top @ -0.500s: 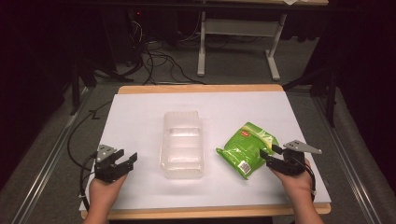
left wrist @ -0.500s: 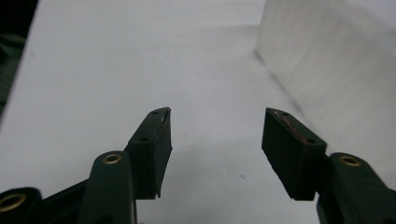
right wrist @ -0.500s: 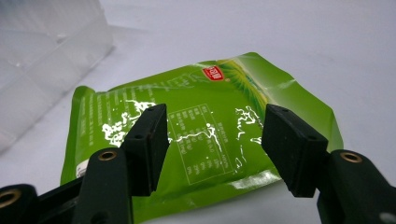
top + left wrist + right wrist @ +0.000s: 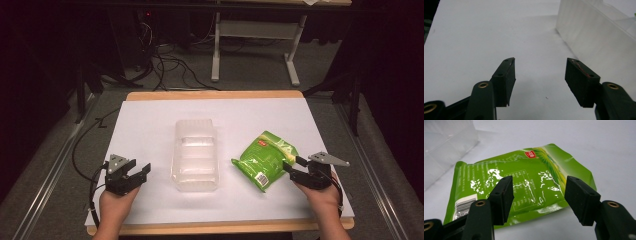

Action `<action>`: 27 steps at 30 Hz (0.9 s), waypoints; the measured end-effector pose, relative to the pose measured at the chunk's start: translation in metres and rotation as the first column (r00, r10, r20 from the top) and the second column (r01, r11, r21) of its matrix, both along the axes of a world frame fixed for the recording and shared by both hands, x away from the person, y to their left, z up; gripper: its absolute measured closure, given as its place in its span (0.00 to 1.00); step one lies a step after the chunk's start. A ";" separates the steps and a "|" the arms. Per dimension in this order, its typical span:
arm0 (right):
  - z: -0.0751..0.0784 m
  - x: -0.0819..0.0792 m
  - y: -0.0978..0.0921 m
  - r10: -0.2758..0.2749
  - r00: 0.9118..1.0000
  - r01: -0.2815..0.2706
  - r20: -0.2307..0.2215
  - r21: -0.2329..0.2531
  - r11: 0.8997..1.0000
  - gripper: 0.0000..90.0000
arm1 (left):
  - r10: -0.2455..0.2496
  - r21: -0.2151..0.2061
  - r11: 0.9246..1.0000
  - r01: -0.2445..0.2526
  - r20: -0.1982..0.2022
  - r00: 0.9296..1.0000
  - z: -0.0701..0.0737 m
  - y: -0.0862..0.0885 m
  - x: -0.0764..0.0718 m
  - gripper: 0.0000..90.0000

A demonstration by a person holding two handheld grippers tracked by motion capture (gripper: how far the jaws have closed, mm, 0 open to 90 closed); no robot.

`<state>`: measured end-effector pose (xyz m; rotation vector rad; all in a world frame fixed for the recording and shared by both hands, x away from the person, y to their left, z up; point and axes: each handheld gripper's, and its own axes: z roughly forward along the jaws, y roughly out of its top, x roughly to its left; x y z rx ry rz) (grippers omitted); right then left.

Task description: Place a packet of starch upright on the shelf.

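White-covered worktop (image 4: pixel 150 125) is seen from above. A clear plastic container (image 4: pixel 196 155) is placed at centre, long side running away from the person. A green snack bag (image 4: pixel 263 159) is laid flat just right of it, barcode end toward the near edge. Left tongs (image 4: pixel 142 172) are held low at the near-left, jaws spread wide with nothing between them; the container wall (image 4: pixel 594 37) is seen just beside them in the left gripper view. Right tongs (image 4: pixel 292 165) are held at the bag's right edge, jaws wide. In the right gripper view the bag (image 4: pixel 524 182) is framed between the jaws; contact with the bag cannot be told, possibly just short of it.
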<state>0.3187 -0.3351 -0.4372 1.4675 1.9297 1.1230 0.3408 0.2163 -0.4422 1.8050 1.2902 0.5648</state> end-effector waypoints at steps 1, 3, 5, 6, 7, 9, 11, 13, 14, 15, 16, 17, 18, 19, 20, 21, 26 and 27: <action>0.000 0.000 -0.001 0.004 1.000 -0.004 0.005 -0.001 1.000 0.45 | -0.001 0.001 1.000 0.001 0.000 1.000 0.000 0.000 0.000 0.47; 0.001 0.001 -0.001 0.012 1.000 -0.012 0.009 0.001 1.000 0.45 | -0.004 -0.001 1.000 0.004 0.000 1.000 0.000 0.000 0.000 0.47; 0.001 0.001 0.000 0.020 1.000 -0.020 0.012 0.003 1.000 0.45 | -0.005 0.001 1.000 0.005 -0.004 1.000 -0.001 -0.001 0.001 0.47; 0.002 0.000 0.002 0.019 1.000 -0.019 0.013 0.010 1.000 0.44 | -0.006 0.002 1.000 0.006 -0.005 1.000 -0.001 0.000 0.001 0.47; 0.003 0.001 0.002 0.022 1.000 -0.022 0.019 0.010 1.000 0.44 | -0.007 0.002 1.000 0.007 -0.007 1.000 -0.001 0.000 0.001 0.47; 0.008 0.002 0.007 0.027 0.999 -0.027 0.033 0.006 1.000 0.43 | -0.008 0.003 1.000 0.008 -0.007 1.000 -0.001 0.000 0.001 0.47; 0.011 0.003 0.013 0.026 0.999 -0.026 0.037 0.010 1.000 0.42 | -0.012 0.007 1.000 0.012 -0.010 1.000 -0.001 -0.001 0.001 0.46; 0.015 0.005 0.021 0.040 0.998 -0.041 0.045 0.010 0.999 0.42 | -0.018 0.018 1.000 0.018 -0.010 1.000 -0.002 -0.001 0.001 0.44; 0.017 0.008 0.025 0.040 0.998 -0.040 0.045 0.007 0.999 0.42 | -0.021 0.021 1.000 0.021 -0.010 1.000 -0.002 -0.002 0.001 0.44; 0.019 0.011 0.027 0.037 0.998 -0.037 0.044 0.008 0.999 0.42 | -0.024 0.024 0.999 0.024 -0.012 1.000 -0.002 -0.001 0.001 0.44; 0.019 0.011 0.027 0.037 0.998 -0.037 0.044 0.008 0.999 0.42 | -0.024 0.024 0.999 0.024 -0.012 1.000 -0.002 -0.001 0.001 0.44; 0.025 0.021 0.028 0.024 0.999 -0.024 0.042 0.002 1.000 0.44 | -0.022 0.024 0.999 0.022 -0.008 1.000 -0.002 -0.001 0.001 0.43; 0.026 0.026 0.028 0.020 0.999 -0.020 0.038 -0.006 1.000 0.44 | -0.021 0.022 1.000 0.021 -0.004 1.000 -0.002 -0.001 0.001 0.43; 0.028 0.032 0.027 0.014 0.999 -0.013 0.033 -0.019 1.000 0.44 | -0.022 0.022 1.000 0.022 -0.003 1.000 -0.001 -0.001 0.000 0.43; 0.029 0.038 0.024 0.001 1.000 0.000 0.030 -0.032 0.999 0.44 | -0.022 0.021 1.000 0.022 0.000 1.000 -0.001 0.000 0.000 0.43; 0.028 0.043 0.022 -0.020 0.999 0.021 0.026 -0.027 0.999 0.44 | -0.022 0.020 1.000 0.022 0.000 1.000 -0.001 0.000 0.000 0.43; 0.009 0.053 0.002 -0.092 0.996 0.091 0.014 0.015 0.996 0.45 | -0.030 0.022 0.999 0.030 -0.002 1.000 -0.002 -0.002 0.001 0.43; 0.007 0.054 -0.001 -0.097 0.995 0.097 -0.009 -0.009 0.995 0.45 | -0.035 0.026 0.999 0.035 -0.004 0.999 -0.003 -0.002 0.002 0.43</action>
